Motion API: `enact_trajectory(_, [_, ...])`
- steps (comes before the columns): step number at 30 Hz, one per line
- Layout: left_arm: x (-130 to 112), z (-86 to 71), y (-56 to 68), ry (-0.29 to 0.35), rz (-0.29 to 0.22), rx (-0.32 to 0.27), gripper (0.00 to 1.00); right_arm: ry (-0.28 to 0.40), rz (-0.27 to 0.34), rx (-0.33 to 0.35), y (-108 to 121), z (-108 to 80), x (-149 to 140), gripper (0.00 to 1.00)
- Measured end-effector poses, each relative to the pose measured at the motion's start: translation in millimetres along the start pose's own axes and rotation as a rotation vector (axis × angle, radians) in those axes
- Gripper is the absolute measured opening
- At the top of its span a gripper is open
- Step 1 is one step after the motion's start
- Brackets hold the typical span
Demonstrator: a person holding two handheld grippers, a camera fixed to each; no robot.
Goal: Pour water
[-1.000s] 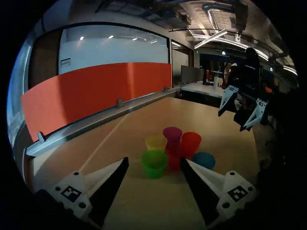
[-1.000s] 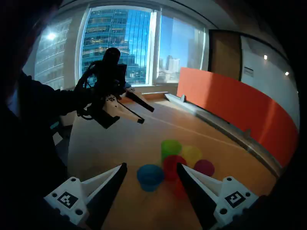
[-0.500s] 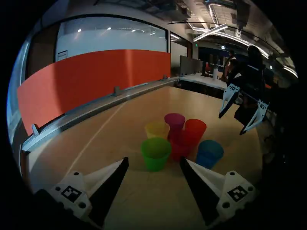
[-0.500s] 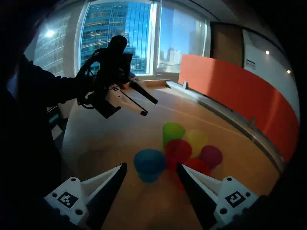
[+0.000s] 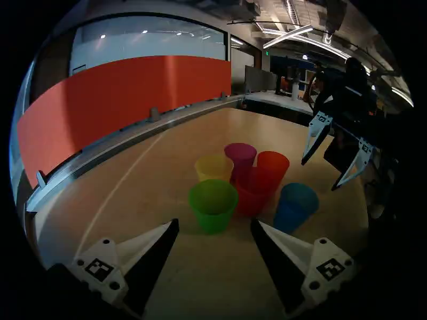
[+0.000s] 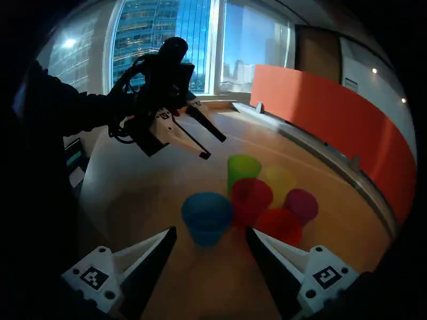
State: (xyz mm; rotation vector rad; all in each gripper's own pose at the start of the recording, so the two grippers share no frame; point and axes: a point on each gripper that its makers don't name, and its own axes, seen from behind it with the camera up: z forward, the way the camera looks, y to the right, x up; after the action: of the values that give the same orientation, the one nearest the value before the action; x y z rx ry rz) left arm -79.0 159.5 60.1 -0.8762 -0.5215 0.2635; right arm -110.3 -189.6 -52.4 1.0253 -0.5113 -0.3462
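Clearance, wooden worktop [image 5: 133, 192]: one obstacle group.
Six coloured plastic cups [image 5: 251, 186] packed close mid-surface, no passage between them; bare wood open all round; orange partition panel [image 5: 123, 93] walls one long edge.

- Six cups in one cluster: one green cup [image 5: 213, 205], one yellow cup [image 5: 213, 168], one purple cup [image 5: 240, 156], one orange cup [image 5: 273, 164], one red cup [image 5: 250, 194], one blue cup [image 5: 295, 207].
- Five packed close together, one (blue) at the cluster's 3 o'clock side in the left gripper view.
- One surface [image 5: 133, 197] under all six.
- Two tools: left tool [image 5: 213, 221], right tool [image 6: 210, 229]; two fingers each, four in all.
- One orange wall panel [image 5: 123, 90] at 10 o'clock.
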Motion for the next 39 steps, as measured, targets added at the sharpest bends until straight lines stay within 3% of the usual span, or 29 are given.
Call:
enact_trajectory(12, [-12.6,25.9,-4.3,-0.047,0.009,-0.019,1.00,-0.015,0.012,0.016,1.0,23.1,-13.8,1.00])
enact_trajectory(27, [-14.7,56.4,-7.3,-0.060,0.005,-0.057,1.00,-0.042,0.012,0.039,0.2,51.6,-24.2,1.00])
enact_trajectory(39, [-8.7,72.7,-0.1,-0.063,0.026,-0.088,1.00,-0.038,0.016,0.060,-5.0,67.4,-21.0,1.00])
